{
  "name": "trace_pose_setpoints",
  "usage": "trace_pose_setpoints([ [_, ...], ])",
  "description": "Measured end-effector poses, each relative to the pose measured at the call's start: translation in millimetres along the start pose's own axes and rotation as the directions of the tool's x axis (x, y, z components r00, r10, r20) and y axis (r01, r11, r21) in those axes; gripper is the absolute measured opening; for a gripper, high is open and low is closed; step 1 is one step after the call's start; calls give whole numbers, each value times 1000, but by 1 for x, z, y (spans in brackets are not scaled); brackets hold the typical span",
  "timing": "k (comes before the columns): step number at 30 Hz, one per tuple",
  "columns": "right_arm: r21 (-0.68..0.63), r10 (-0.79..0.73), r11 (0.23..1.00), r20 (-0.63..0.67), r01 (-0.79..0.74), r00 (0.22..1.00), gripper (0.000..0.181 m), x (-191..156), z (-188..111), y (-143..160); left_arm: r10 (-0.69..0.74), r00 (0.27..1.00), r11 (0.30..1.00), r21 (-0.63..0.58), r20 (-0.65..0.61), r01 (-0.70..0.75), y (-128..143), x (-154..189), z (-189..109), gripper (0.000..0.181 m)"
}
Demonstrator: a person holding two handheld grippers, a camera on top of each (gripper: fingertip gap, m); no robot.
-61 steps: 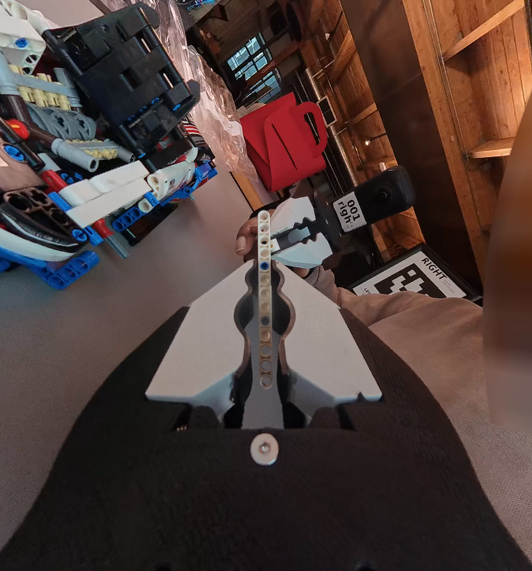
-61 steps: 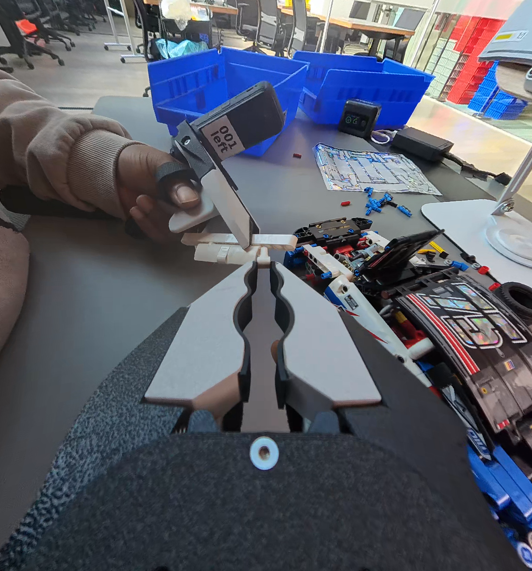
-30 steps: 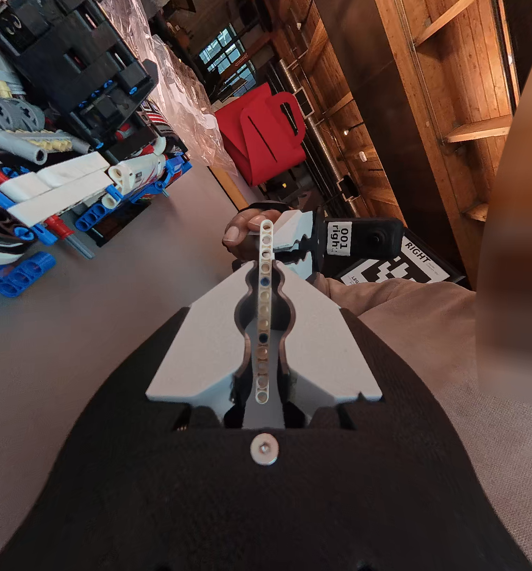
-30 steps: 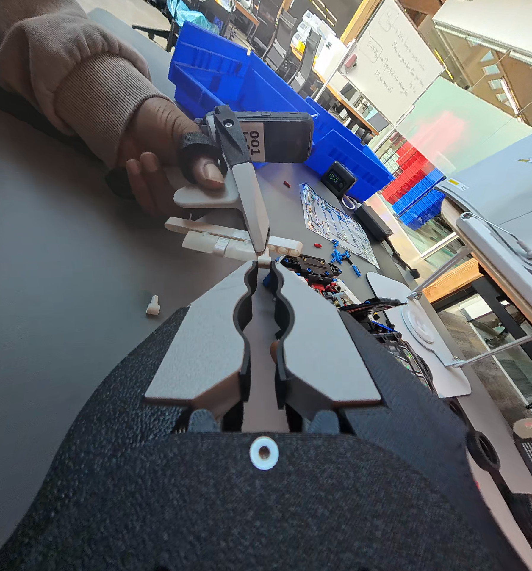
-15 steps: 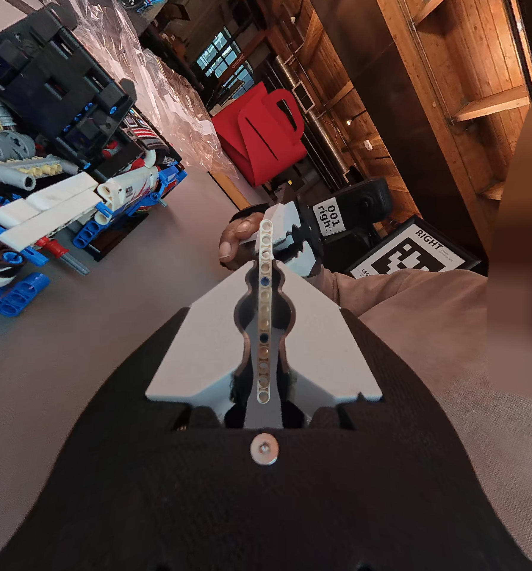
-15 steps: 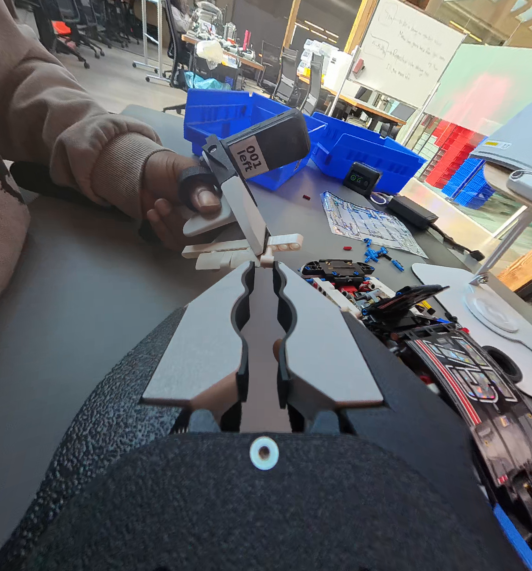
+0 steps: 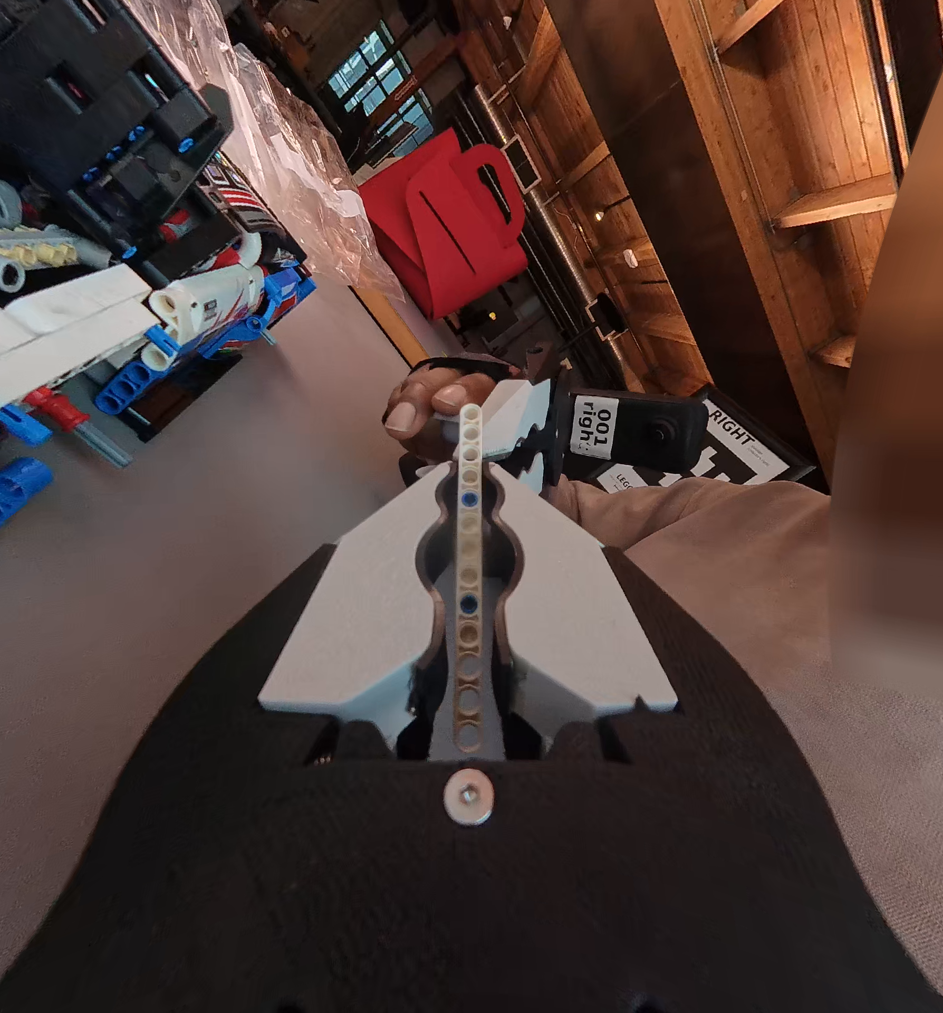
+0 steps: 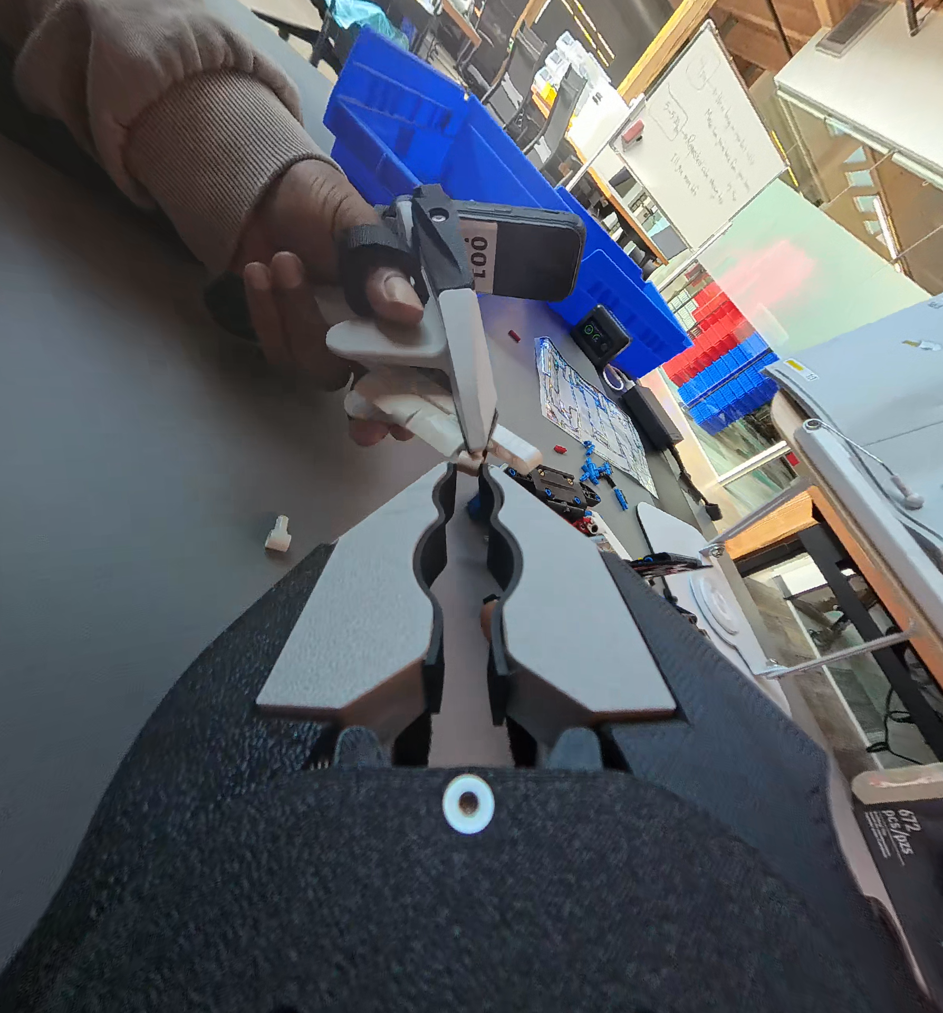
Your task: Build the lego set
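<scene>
Between the fingers of the left gripper (image 7: 470, 477) a long white perforated Technic beam (image 7: 468, 570) runs lengthwise, clamped by the closed jaws, its tip poking out past the fingertips; two of its holes carry blue pins. In the right wrist view the same beam (image 8: 507, 444) sticks out sideways from the left gripper (image 8: 477, 447), held above the grey table (image 8: 102, 438). The right gripper (image 8: 468, 476) sits just under it with its jaws narrowly parted; a small piece seems to sit at its tips, but whether they pinch it I cannot tell. Compared with half a second ago, the right wrist view has rolled steeply, so the blue bins (image 8: 431, 142) and the instruction sheet (image 8: 590, 405) now slant up to the right, and a loose white connector (image 8: 278, 533) shows on the table again. The partly built race car (image 7: 102, 307) has slid slightly further left in the left wrist view, while the beam sits in the jaws as before.
</scene>
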State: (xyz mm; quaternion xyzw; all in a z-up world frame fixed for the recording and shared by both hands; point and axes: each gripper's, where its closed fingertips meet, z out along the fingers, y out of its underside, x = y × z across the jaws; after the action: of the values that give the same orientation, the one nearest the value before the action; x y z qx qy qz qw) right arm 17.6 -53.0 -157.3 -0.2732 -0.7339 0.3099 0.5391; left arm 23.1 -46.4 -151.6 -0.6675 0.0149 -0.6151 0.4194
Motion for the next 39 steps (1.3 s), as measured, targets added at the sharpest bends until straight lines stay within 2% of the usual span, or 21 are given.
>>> trace_pose_setpoints([
  [5,9,-1,1000,-12,1,1000,6,1,0,-2,48,999,999,-12,19,-48,0,1,0,5],
  [8,38,108,993,3,-108,994,7,4,0,-4,71,997,997,-10,20,-71,-2,3,-1,5],
  [10,87,247,964,48,-251,968,11,6,-2,-9,90,996,996,2,12,-90,-5,6,-2,5],
  [12,122,429,889,122,-442,895,17,12,-5,-14,106,994,994,18,-5,-105,-8,11,-3,5],
  [14,128,584,784,184,-608,791,15,19,-7,-14,128,992,991,29,-11,-128,-10,14,-4,5],
  [16,111,680,683,265,-722,684,16,17,-7,-15,133,991,990,39,-17,-132,-12,15,-4,5],
  [18,114,727,612,310,-783,613,16,17,-6,-19,136,991,990,44,-19,-135,-13,16,-4,5],
  [26,112,745,589,307,-800,592,5,14,-1,-20,142,989,989,57,-47,-139,-13,21,-3,5],
  [29,118,782,510,350,-852,516,5,17,-3,-26,137,986,988,78,-99,-130,-16,27,-4,5],
  [33,113,811,431,386,-895,440,4,19,-4,-27,204,975,978,72,-83,-198,-17,28,-4,4],
  [36,140,814,417,384,-898,437,4,28,-9,-26,209,976,976,74,-63,-204,-19,25,-6,4],
  [39,153,811,453,337,-878,478,5,36,-13,-20,220,975,975,52,-34,-218,-18,18,-8,4],
])
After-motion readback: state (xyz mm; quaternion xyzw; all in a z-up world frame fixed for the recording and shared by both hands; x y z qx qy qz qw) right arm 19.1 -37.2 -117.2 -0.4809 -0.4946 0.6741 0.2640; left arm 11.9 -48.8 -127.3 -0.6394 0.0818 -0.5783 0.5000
